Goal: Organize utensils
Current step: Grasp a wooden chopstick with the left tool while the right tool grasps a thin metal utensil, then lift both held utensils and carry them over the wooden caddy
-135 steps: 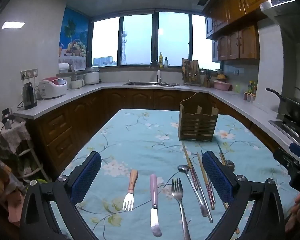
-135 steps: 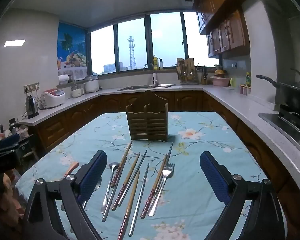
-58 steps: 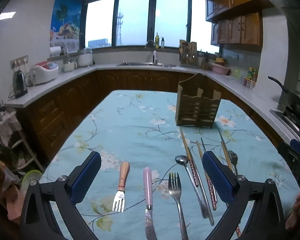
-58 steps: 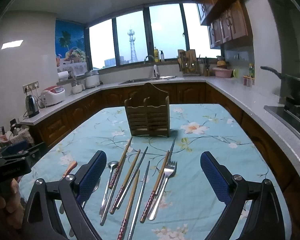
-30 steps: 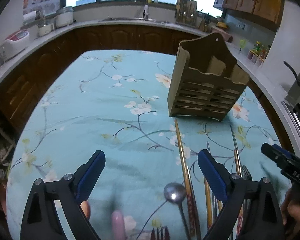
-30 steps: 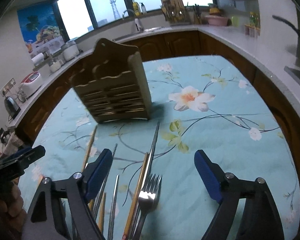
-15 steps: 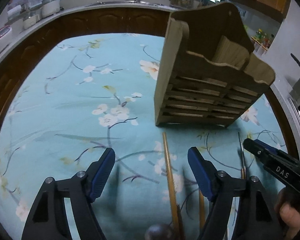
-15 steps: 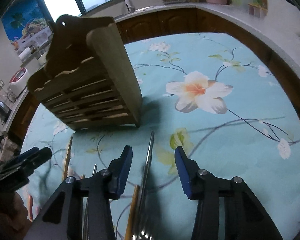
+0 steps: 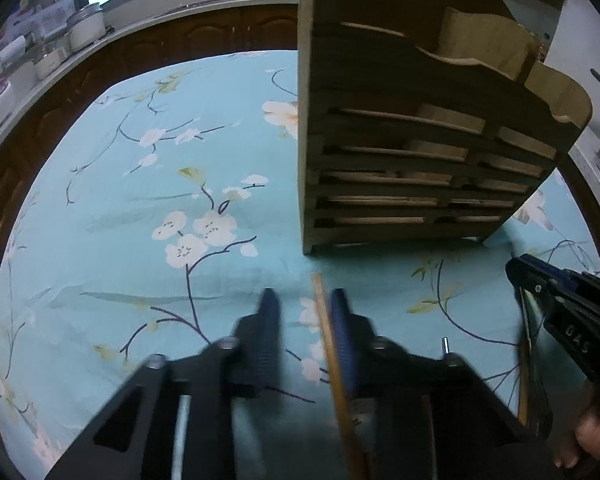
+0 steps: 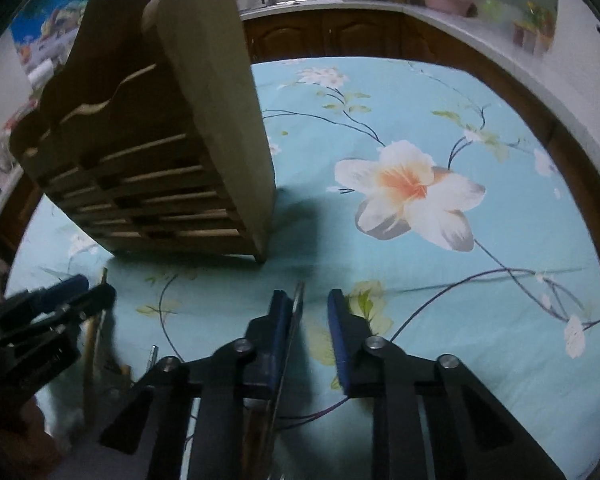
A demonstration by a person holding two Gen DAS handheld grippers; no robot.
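A slatted wooden utensil holder (image 9: 400,140) (image 10: 160,140) stands upright on the floral tablecloth (image 9: 140,200). In front of its base my left gripper (image 9: 304,304) points steeply down. Its jaws are closing around the tip of a wooden chopstick (image 9: 320,300), which lies against the right finger (image 9: 342,320); a gap remains on the left side. My right gripper (image 10: 309,304) is closing as well. A metal chopstick (image 10: 298,304) rests against its left finger (image 10: 280,320), and the right finger stands clear of it. Each gripper shows in the other's view.
The holder stands close ahead of both grippers. More chopsticks (image 10: 90,344) (image 9: 522,360) lie on the cloth between them. A hand (image 9: 592,432) holds the right gripper (image 9: 560,300). Kitchen counters with pots (image 9: 84,24) and a pink bowl (image 10: 446,0) ring the table.
Both grippers moved forward and down toward the holder's base. Their wide jaws have narrowed, each around one chopstick's far tip.
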